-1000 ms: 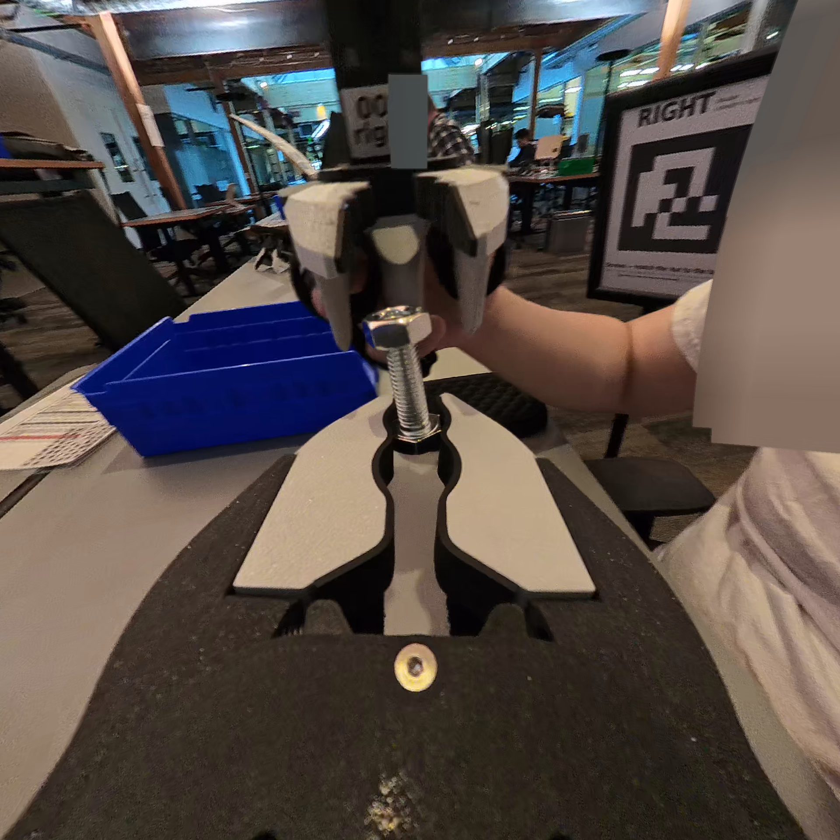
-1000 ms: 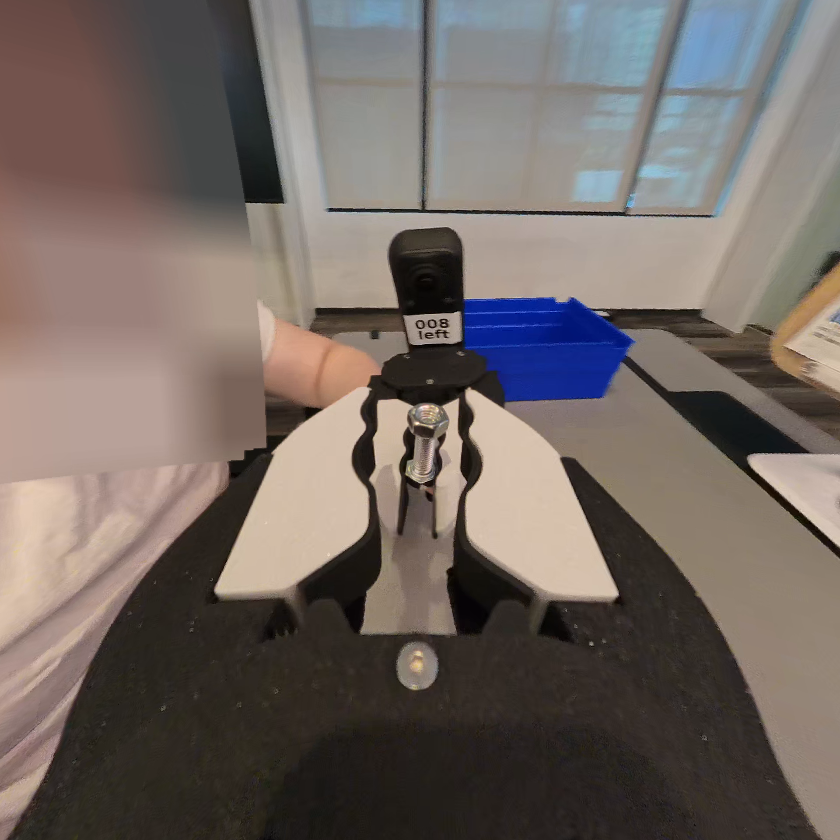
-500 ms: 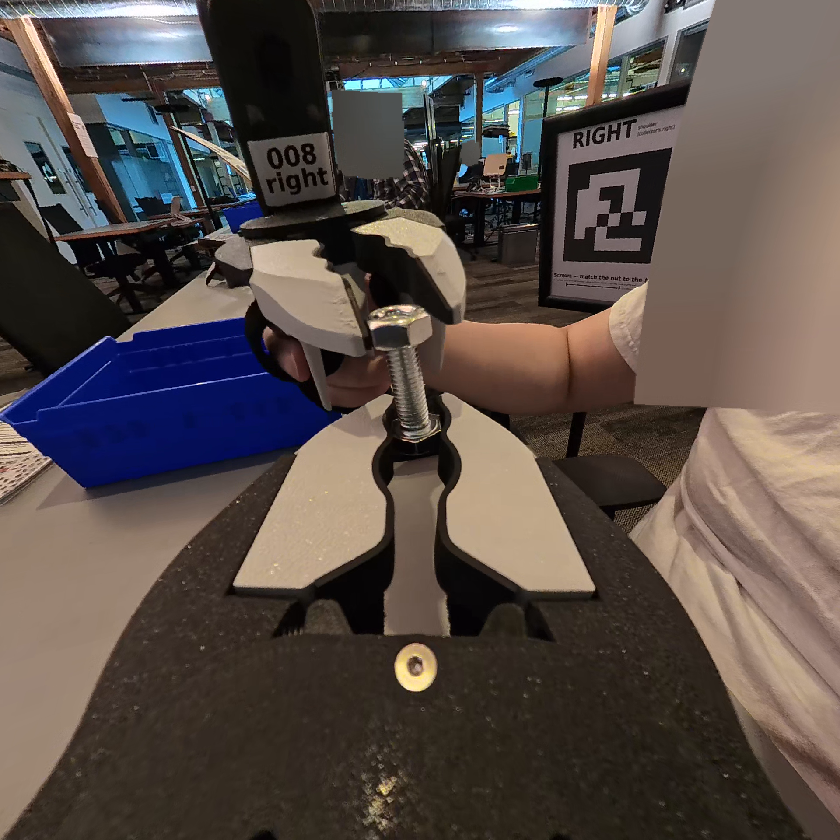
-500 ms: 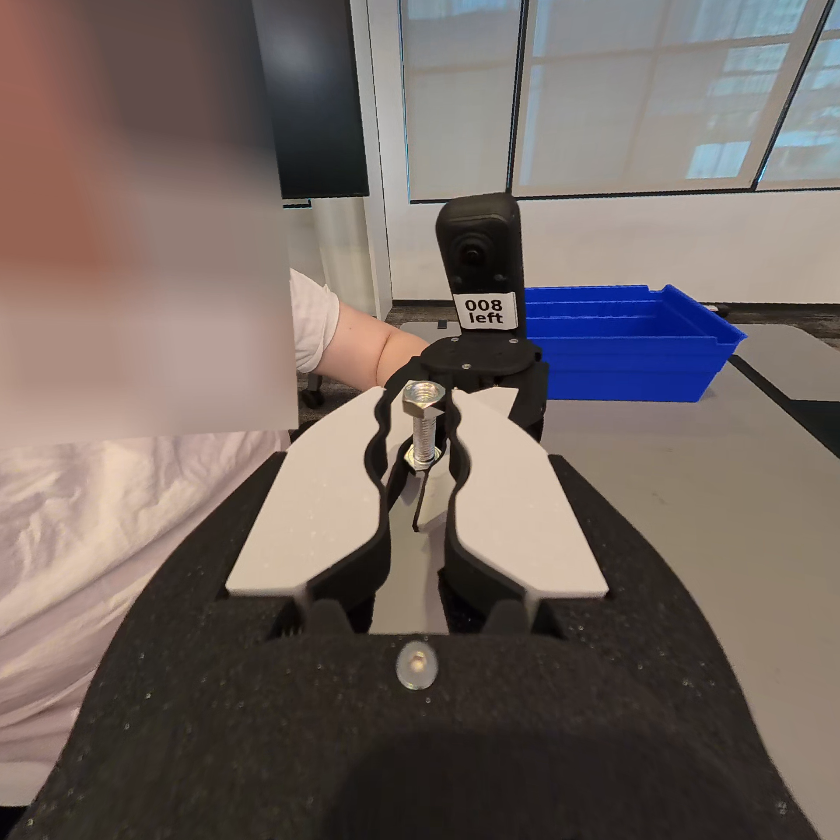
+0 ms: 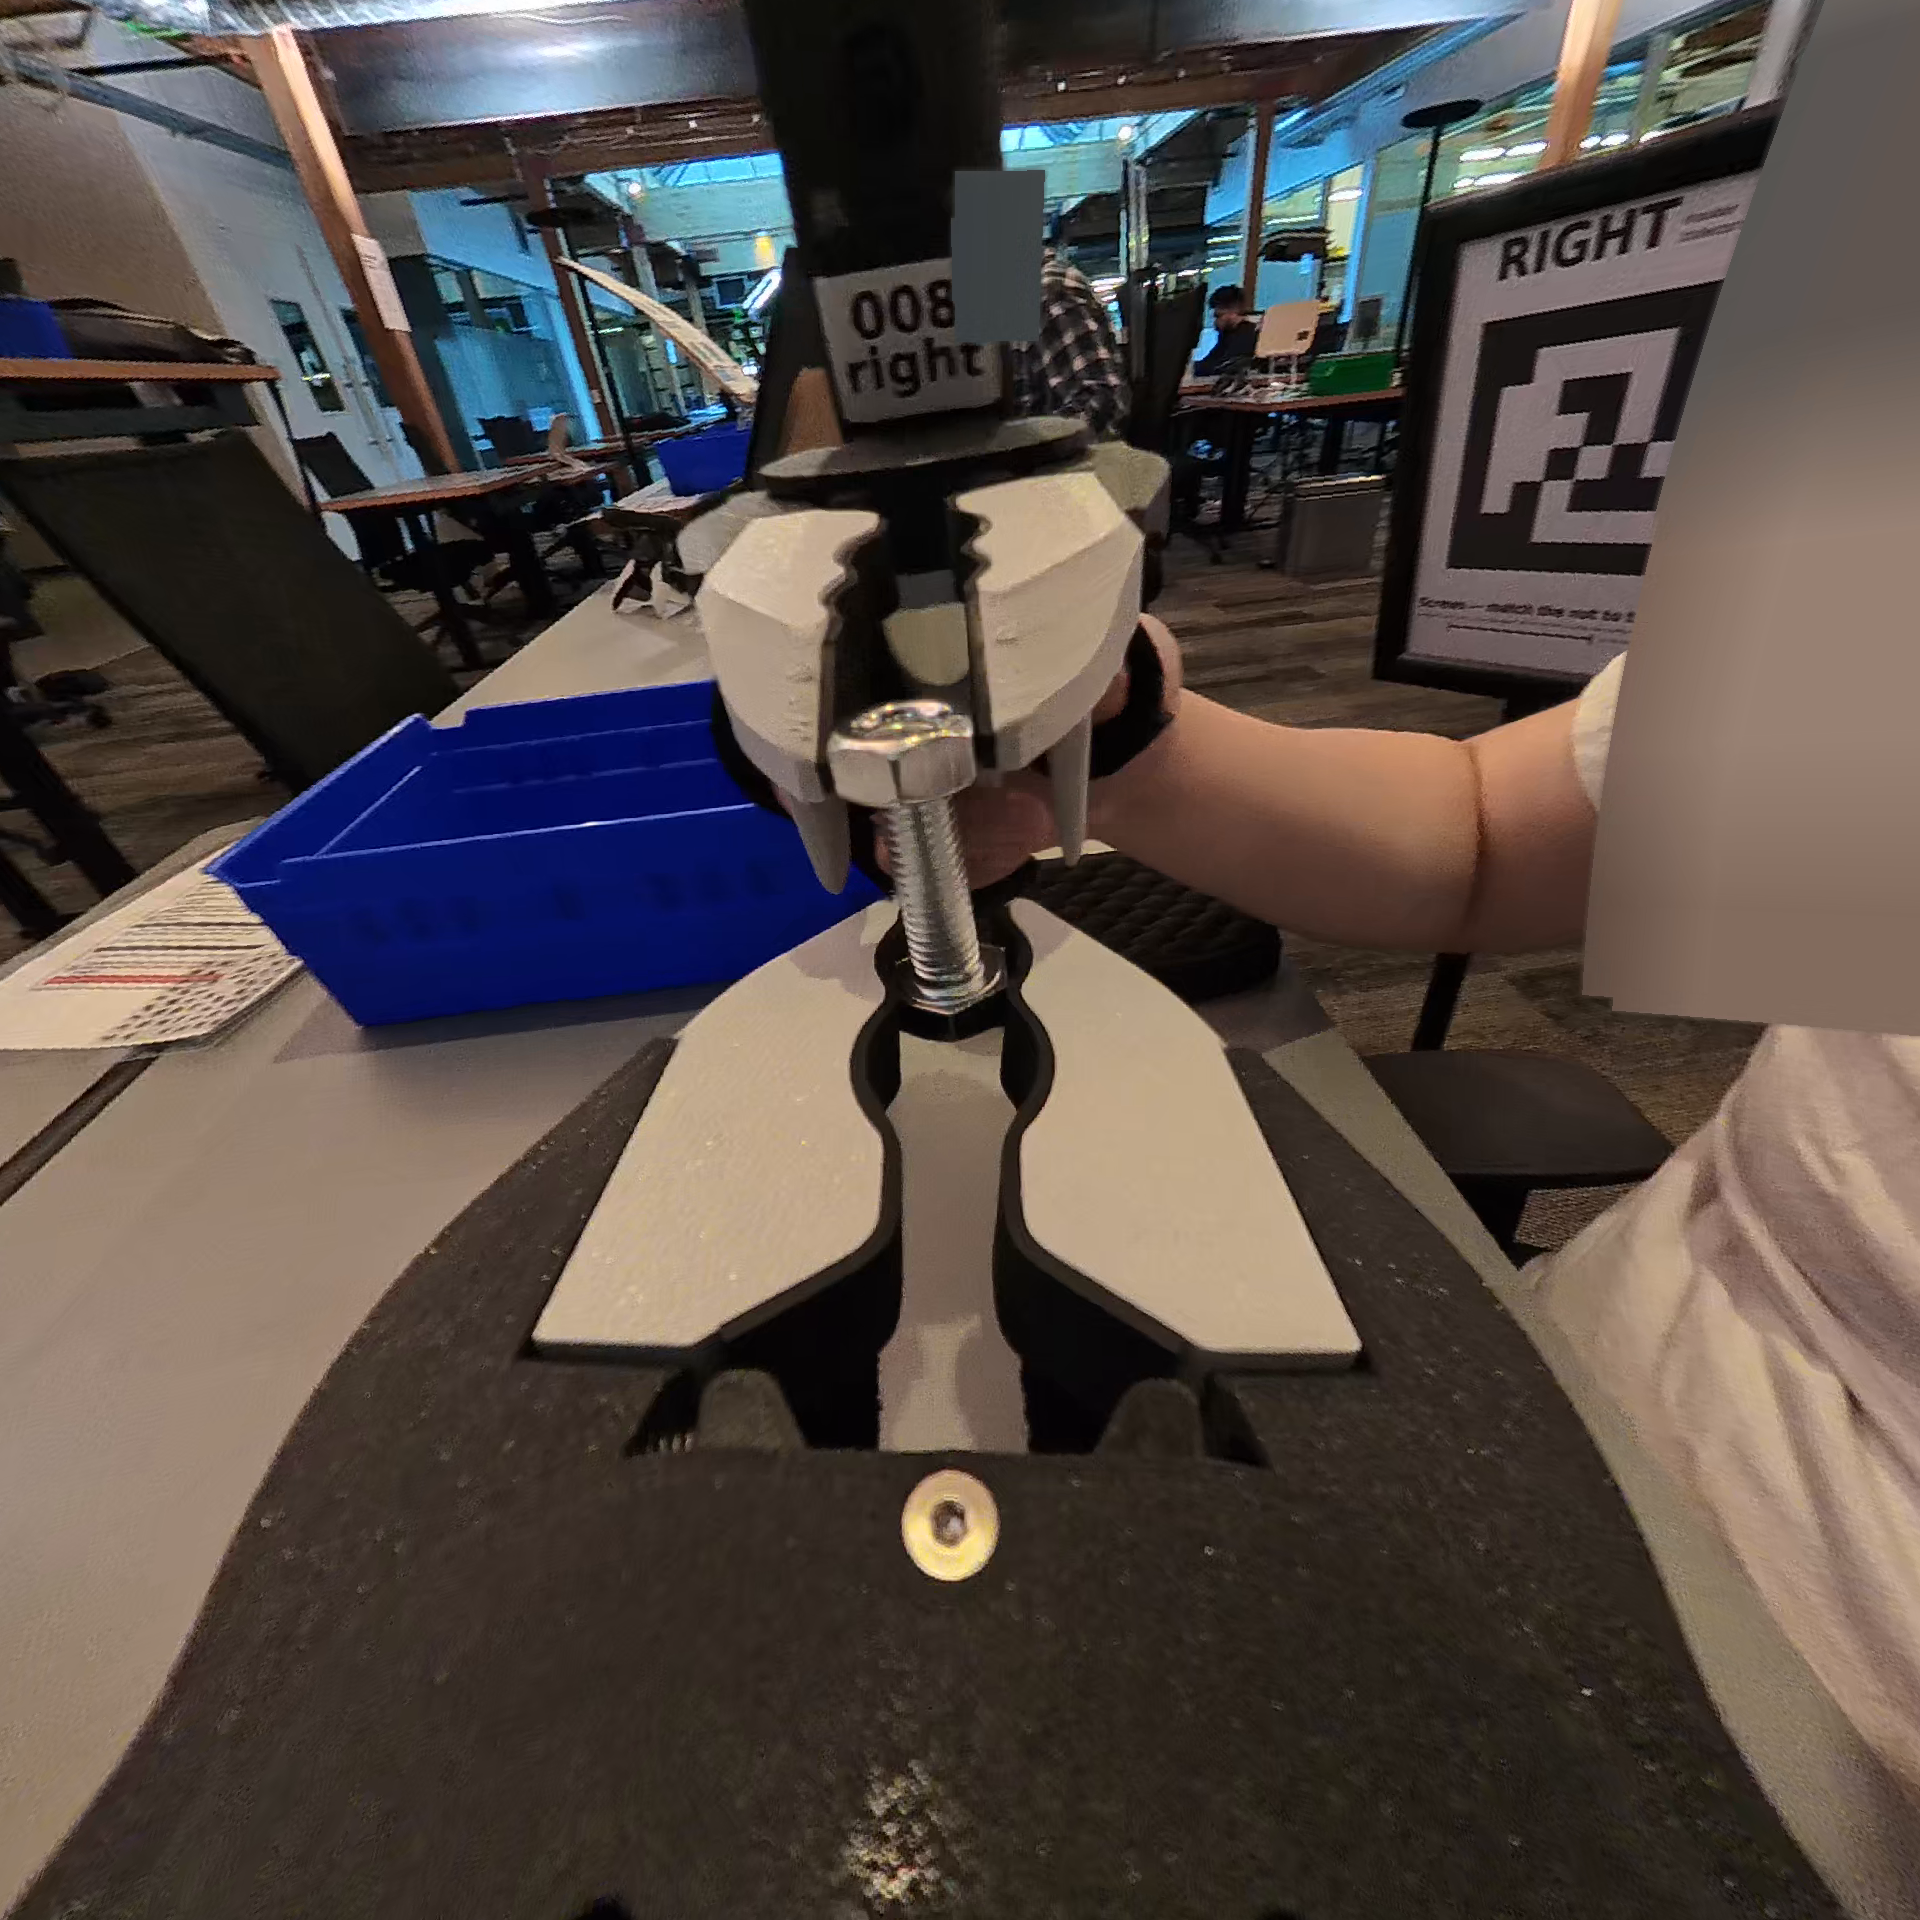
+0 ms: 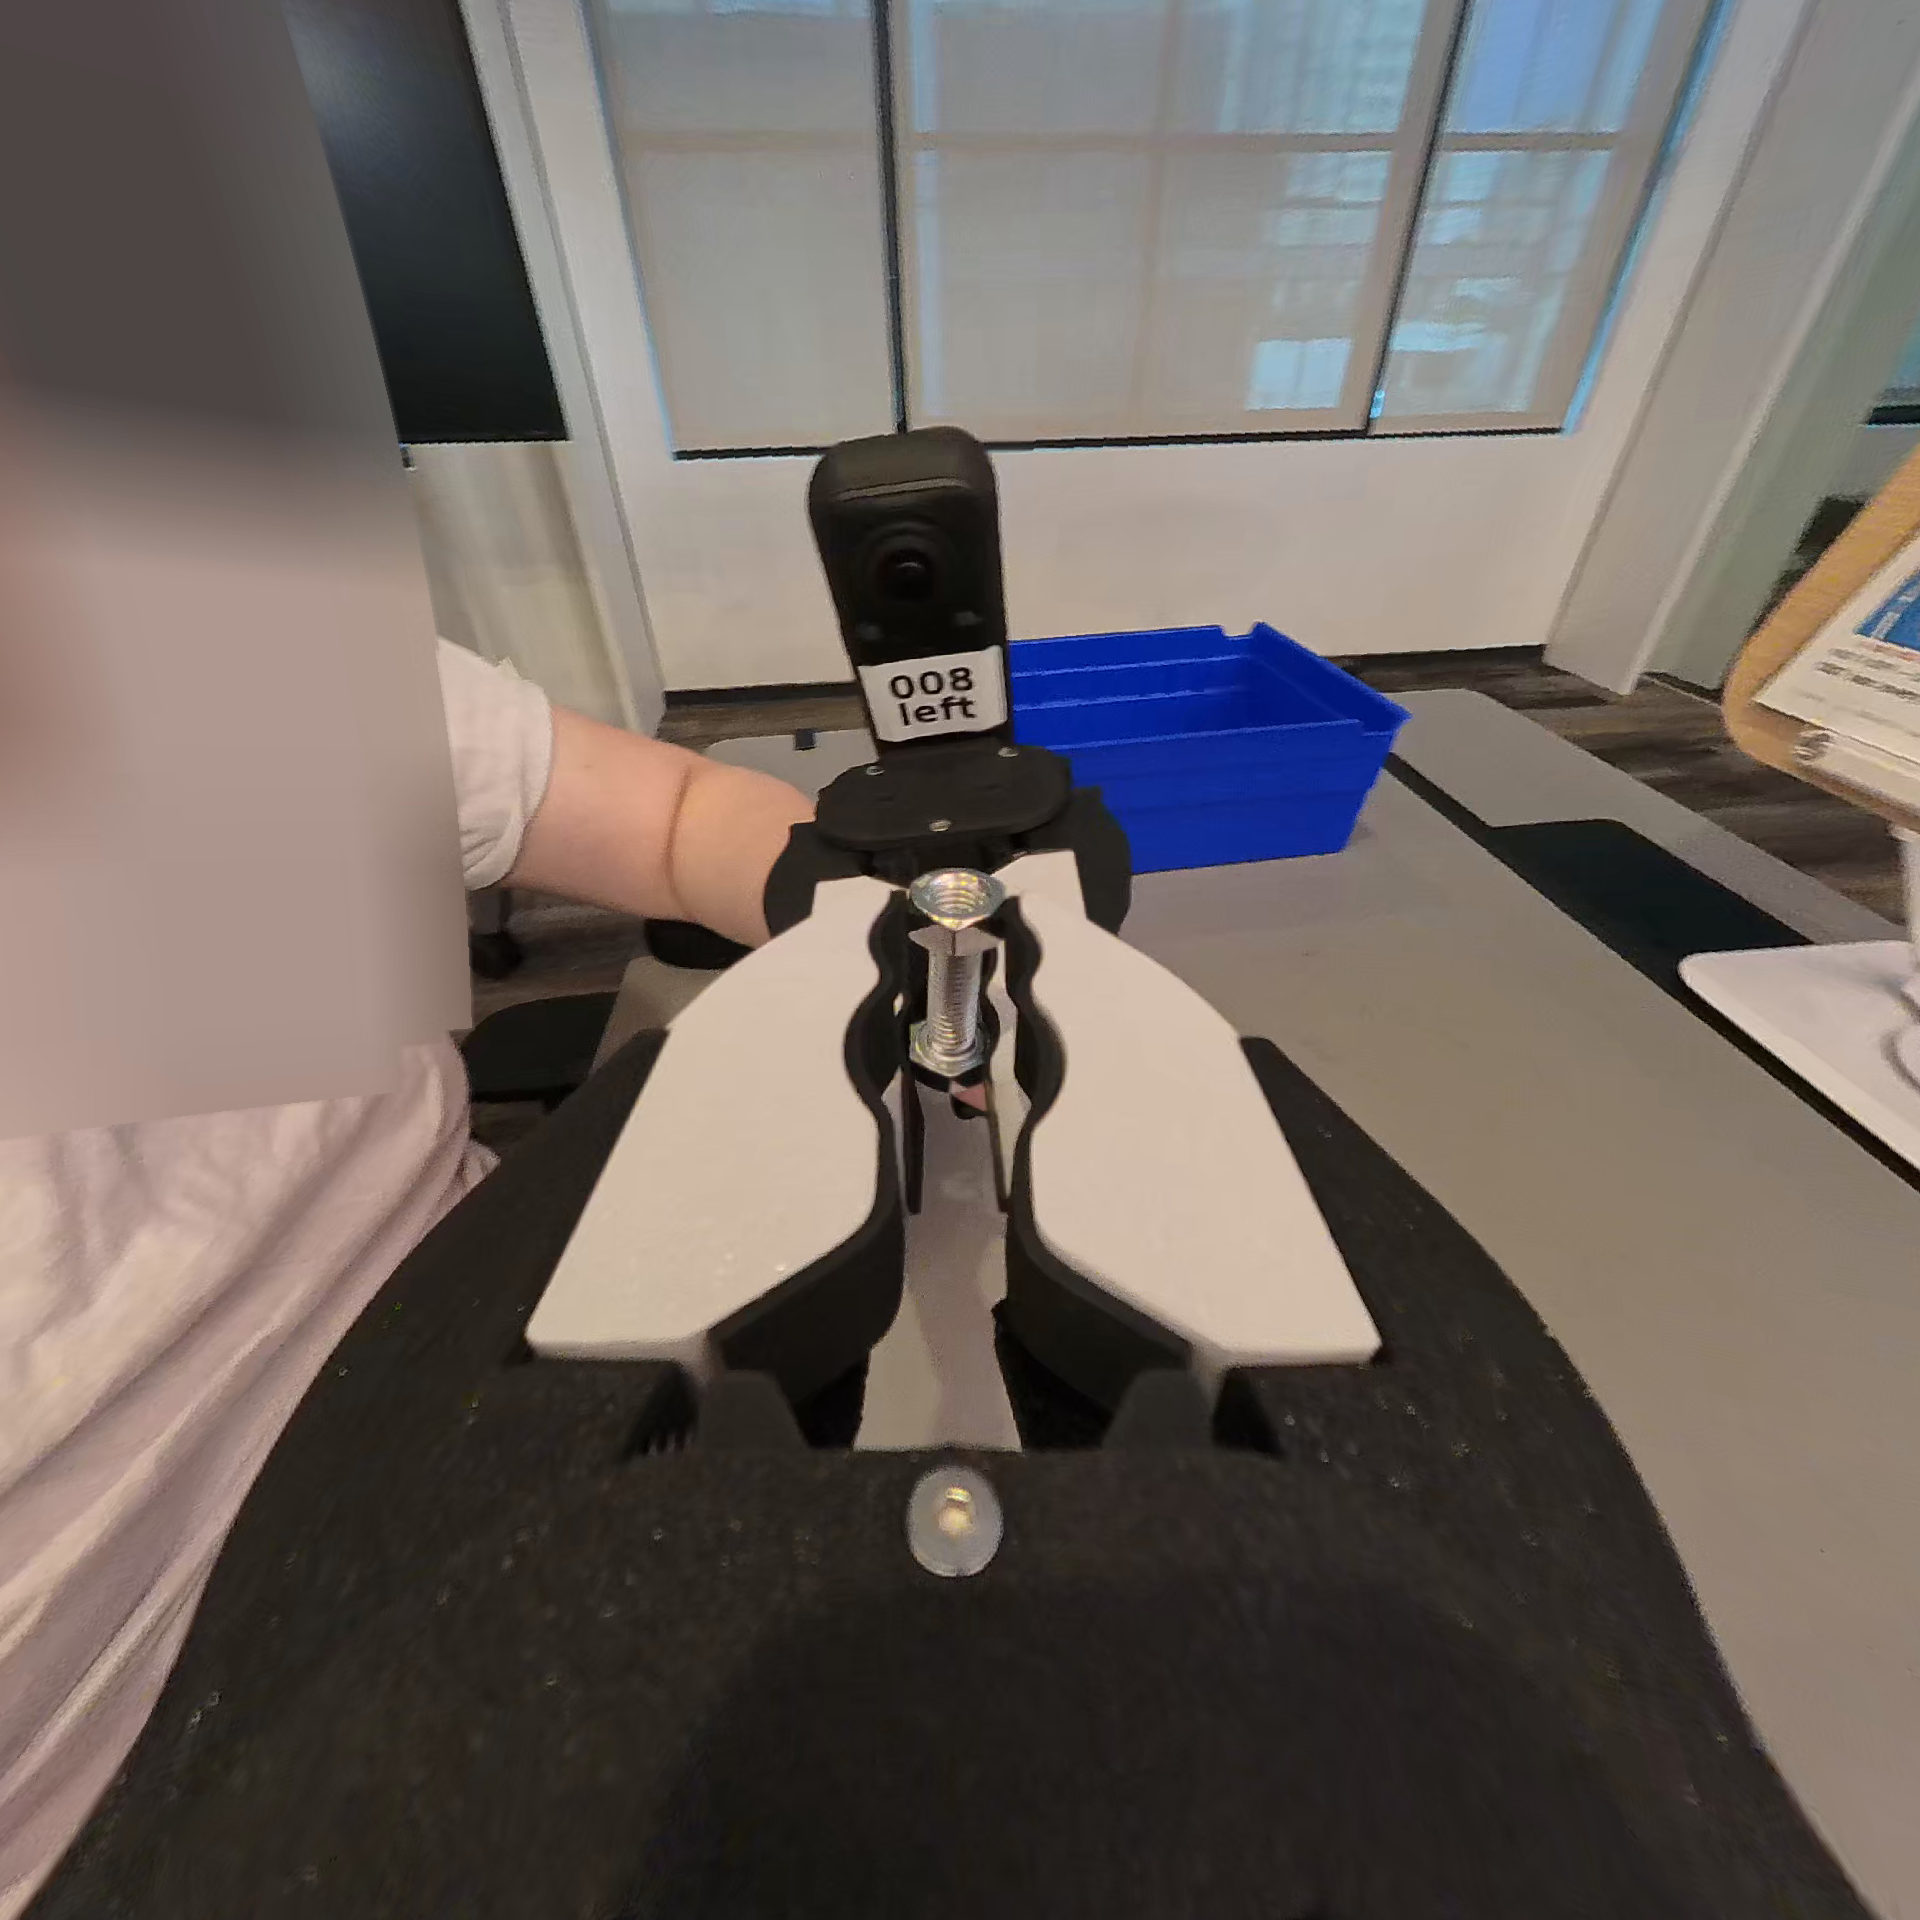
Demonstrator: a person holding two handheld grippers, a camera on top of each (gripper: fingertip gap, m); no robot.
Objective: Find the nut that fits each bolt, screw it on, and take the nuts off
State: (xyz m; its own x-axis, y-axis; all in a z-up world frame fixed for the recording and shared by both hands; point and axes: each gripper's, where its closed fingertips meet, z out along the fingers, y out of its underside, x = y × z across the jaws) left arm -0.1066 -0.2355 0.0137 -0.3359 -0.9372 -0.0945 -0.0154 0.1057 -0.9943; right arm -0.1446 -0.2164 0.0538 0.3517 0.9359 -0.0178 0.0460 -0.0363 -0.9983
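A silver bolt (image 5: 933, 894) stands upright between my two grippers, head up. My left gripper (image 5: 943, 971) is shut on a hex nut (image 5: 948, 1000) that sits on the bolt's lower threads. My right gripper (image 5: 914, 790) faces it and is shut on the bolt head (image 5: 902, 756). In the right wrist view the right gripper (image 6: 954, 914) holds the bolt head (image 6: 954, 900) at its fingertips. The shaft (image 6: 950, 997) runs down to the nut (image 6: 943, 1049) in the left gripper (image 6: 951, 1075). Both are held above the grey table (image 5: 208, 1195).
An empty-looking blue bin (image 5: 520, 883) stands on the table behind the grippers, also in the right wrist view (image 6: 1195, 769). A printed sheet (image 5: 135, 966) lies left of it. A framed sign (image 5: 1558, 416) stands at right. A person's forearm (image 5: 1299, 821) reaches in. The gap from one gripper's tips to the other's is roughly 5 cm.
My right gripper has swung round the bolt and closed from open onto the bolt head. My left gripper has kept hold of the nut.
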